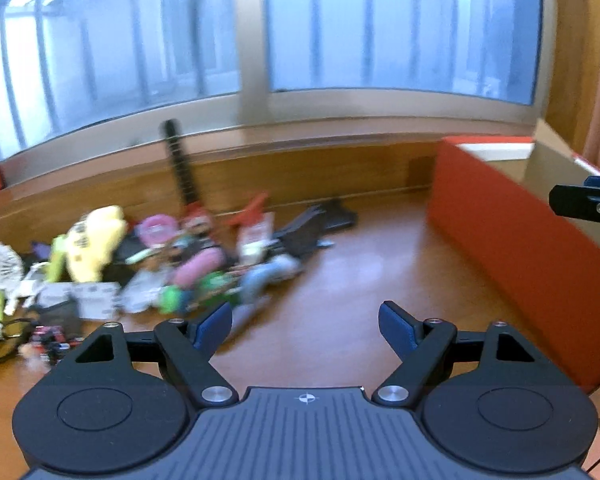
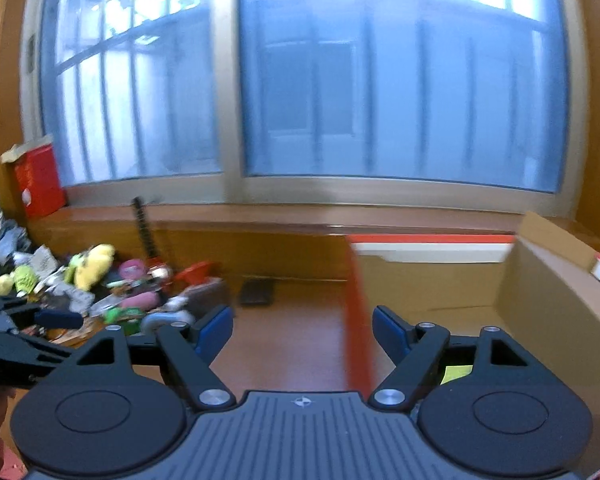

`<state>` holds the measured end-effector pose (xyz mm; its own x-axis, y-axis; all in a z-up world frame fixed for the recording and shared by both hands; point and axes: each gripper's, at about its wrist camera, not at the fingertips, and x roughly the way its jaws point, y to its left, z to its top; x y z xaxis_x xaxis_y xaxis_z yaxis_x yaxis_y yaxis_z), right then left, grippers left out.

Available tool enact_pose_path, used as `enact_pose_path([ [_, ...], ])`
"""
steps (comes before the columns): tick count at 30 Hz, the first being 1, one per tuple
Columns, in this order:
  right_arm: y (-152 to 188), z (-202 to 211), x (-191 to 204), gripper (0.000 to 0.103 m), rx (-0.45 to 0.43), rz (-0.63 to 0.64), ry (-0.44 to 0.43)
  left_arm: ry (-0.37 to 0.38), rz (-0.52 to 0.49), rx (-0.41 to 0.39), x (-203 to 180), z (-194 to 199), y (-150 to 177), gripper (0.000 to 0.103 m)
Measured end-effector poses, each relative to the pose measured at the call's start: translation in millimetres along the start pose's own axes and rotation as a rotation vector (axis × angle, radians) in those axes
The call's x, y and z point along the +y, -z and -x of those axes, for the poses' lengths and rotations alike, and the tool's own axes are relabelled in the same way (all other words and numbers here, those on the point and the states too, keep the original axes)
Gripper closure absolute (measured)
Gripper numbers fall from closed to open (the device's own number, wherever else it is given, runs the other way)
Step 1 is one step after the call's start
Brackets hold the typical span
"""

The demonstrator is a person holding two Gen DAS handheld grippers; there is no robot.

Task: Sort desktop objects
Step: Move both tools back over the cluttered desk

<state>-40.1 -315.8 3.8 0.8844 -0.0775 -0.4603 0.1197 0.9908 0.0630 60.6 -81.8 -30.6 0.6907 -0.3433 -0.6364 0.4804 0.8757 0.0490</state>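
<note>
A blurred heap of small toys and packets (image 1: pixel 172 264) lies on the wooden desk, among them a yellow plush (image 1: pixel 94 240) and a pink item (image 1: pixel 200 266). My left gripper (image 1: pixel 306 326) hangs open and empty above bare wood, right of the heap. A red cardboard box (image 1: pixel 512 240) stands to its right. In the right wrist view my right gripper (image 2: pixel 302 330) is open and empty, straddling the red box's near wall (image 2: pixel 354 320). A yellow-green item (image 2: pixel 456 374) shows inside the box, mostly hidden. The heap (image 2: pixel 112 292) lies far left.
A window (image 1: pixel 380 28) with a wooden sill runs behind the desk. A black ribbed stick (image 1: pixel 180 164) leans against the sill. A dark flat object (image 2: pixel 256 292) lies near the wall. Another red box (image 2: pixel 38 178) stands at far left. The left gripper (image 2: pixel 58 319) shows at the right view's left edge.
</note>
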Motion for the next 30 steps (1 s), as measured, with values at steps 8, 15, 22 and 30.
enact_pose_path([
  [8,8.4,-37.1,100.0,0.024,0.093,0.022,-0.073,0.002,-0.006,0.014,80.5,-2.2,16.0,0.021],
  [15,12.1,-64.5,154.7,0.024,0.184,0.080,-0.109,0.010,0.047,0.042,124.6,-11.5,28.6,0.020],
  [22,3.7,-97.7,170.0,0.024,0.239,0.080,-0.189,-0.002,0.096,0.066,141.7,-25.4,38.5,0.020],
  [30,-3.3,-180.1,200.4,0.038,0.286,0.175,-0.271,-0.054,0.130,0.098,150.7,-30.4,43.3,0.020],
])
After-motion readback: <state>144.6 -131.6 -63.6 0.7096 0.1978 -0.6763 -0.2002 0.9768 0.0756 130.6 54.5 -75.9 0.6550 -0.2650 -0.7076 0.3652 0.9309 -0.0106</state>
